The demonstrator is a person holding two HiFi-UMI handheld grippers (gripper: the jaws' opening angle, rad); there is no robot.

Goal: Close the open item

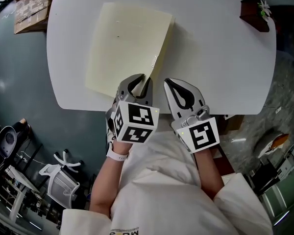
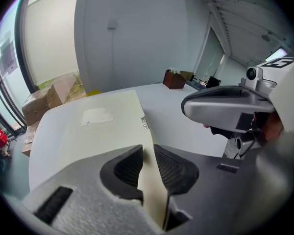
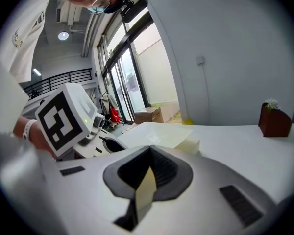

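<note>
Left tool: released. The jaws stand narrowly apart and straddle the near right edge of the folder. The cover edge runs into the gap between the two ribbed pads. The tool points steeply down at the tabletop.

Right tool: clenched. The jaw tips meet, and nothing from the tabletop is between them. It hovers just beside the left tool, over bare tabletop to the right of the folder's near corner. The two tools are close but apart.

Each tool carries a cube with square black-and-white markers on its rear end, toward the person. A white watch sits on the left wrist.

Folder: cream-coloured, rectangular, lying flat with its cover down on the left half of the tabletop. Its near edge is close to the near rim of the tabletop. The thick right side carries a small label. A pale patch shows on the top face.

Tabletop: white, with rounded corners. A small brown box with a flower stands at the far right corner, well apart from the folder.

Surroundings: cardboard boxes lie on the floor beyond the far left corner. A white chair base stands on the floor to the near left.
</note>
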